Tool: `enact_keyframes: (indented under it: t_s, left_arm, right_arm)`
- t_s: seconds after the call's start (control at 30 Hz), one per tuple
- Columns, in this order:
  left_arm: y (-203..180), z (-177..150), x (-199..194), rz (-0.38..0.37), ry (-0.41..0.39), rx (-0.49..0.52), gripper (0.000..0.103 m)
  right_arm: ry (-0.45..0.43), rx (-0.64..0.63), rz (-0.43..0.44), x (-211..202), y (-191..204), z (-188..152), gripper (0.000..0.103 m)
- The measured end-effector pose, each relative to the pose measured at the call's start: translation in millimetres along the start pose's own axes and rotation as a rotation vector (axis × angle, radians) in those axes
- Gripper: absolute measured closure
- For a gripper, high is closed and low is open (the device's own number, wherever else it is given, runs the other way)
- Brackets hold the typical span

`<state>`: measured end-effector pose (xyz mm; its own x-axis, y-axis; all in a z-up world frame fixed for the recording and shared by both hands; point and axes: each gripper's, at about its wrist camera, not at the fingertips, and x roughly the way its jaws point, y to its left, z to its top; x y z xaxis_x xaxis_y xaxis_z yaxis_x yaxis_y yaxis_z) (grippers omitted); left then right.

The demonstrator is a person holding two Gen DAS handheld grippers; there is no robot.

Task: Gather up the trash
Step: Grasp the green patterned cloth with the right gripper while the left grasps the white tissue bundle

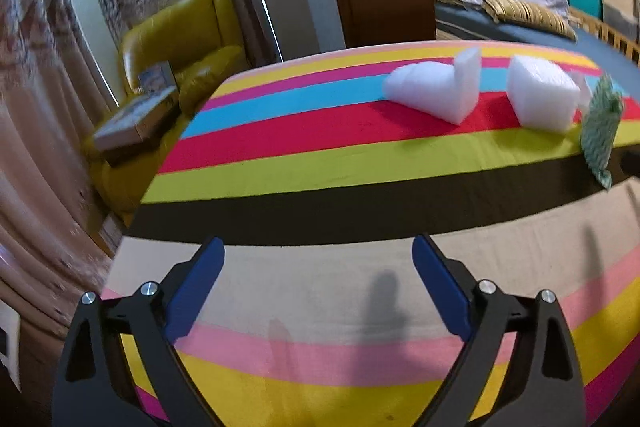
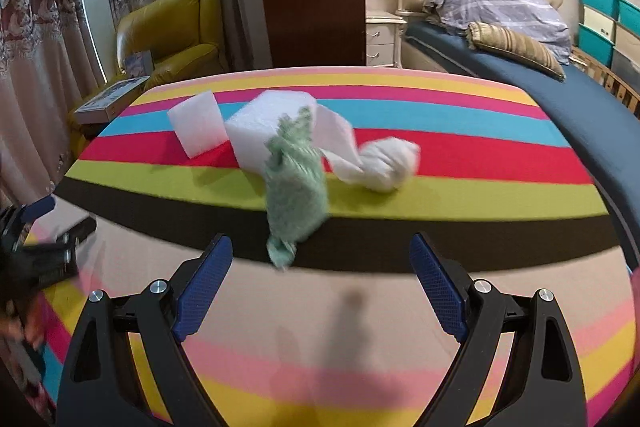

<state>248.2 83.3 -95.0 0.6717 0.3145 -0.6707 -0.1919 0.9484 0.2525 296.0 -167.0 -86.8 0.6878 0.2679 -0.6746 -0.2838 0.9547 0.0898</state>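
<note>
The left gripper (image 1: 318, 283) sits at the bottom of its frame with jaws spread wide and nothing between them, above the striped cloth (image 1: 280, 163). Toward the upper right of that view lie 2 white foam pieces (image 1: 434, 89), and at the right edge a green patterned wrapper (image 1: 600, 129). The right gripper (image 2: 320, 283) is likewise wide apart and empty. In its view the wrapper sits at centre, just above the fingertips, in front of the foam, with a crumpled white wad (image 2: 386, 163) beside it to the right.
</note>
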Motion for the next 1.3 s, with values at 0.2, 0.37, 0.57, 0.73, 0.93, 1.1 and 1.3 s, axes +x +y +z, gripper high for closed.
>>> enact_keyframes:
  t_s: [0.2,0.37,0.57,0.73,0.93,1.1,1.3]
  left_arm:
    - [-2.9,-2.0,-0.2,0.021,-0.007,0.014,0.012]
    - [-10.3,-4.5,-7.3,0.036,-0.034,0.030,0.011]
    - [-24.3,-5.7,-14.7,0.057,-0.061,0.083,0.010]
    - [-25.2,-5.7,-14.9,0.043,-0.064,0.088,0.010]
    - [-21.0,-5.2,-16.7,0.029,-0.077,0.079,0.008]
    - [-40.3,-1.0,-40.8,-0.132,-0.169,0.063,0.005]
    - [-114.0,24.2,-49.5,-0.416,-0.113,0.103,0.005]
  right_arm:
    - [0.047,0.013,-0.018,34.7,7.9,19.1,0.023]
    - [0.083,0.017,0.000,46.1,9.1,23.5,0.035]
    - [0.064,0.002,0.029,32.8,8.2,13.3,0.074]
    - [-0.023,-0.067,-0.023,-8.0,-1.2,-4.9,0.075]
    - [-0.046,0.001,-0.121,-33.6,-58.1,-22.9,0.075]
    - [-0.055,0.042,-0.194,-45.6,-104.3,-27.8,0.075]
    - [-0.073,0.089,-0.239,-54.9,-132.3,-38.7,0.075]
